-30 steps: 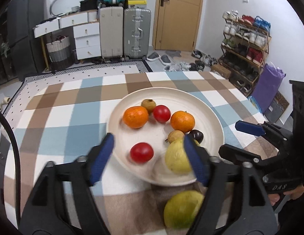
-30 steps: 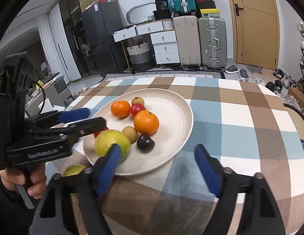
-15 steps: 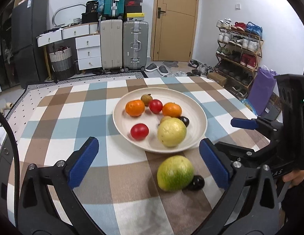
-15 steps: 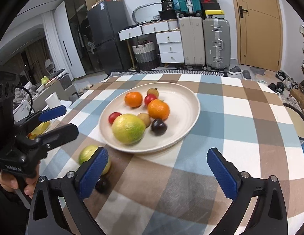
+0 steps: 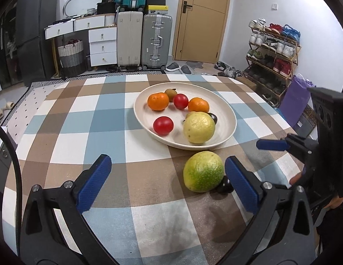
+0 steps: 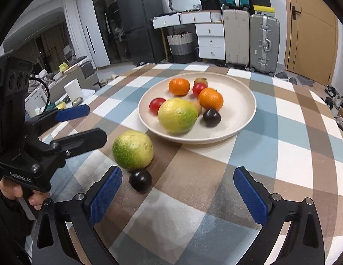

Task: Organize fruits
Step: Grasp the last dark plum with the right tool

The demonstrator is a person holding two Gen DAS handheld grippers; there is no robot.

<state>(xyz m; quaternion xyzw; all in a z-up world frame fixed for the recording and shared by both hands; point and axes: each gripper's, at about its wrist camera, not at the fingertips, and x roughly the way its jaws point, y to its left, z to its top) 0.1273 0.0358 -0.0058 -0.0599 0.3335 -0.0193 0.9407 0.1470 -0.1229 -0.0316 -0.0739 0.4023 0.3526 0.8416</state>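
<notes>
Green-skinned citrus and a dark plum now lie on the checked tablecloth just off the plate rim, released as both the left gripper and right gripper spread wide and backed away, so sorting has begun.

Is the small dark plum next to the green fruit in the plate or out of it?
Out. The plum sits on the checked cloth, touching the green fruit, short of the plate rim.

Left gripper jaws wide, empty; green fruit on worktop beside dark plum, near plate.
</notes>
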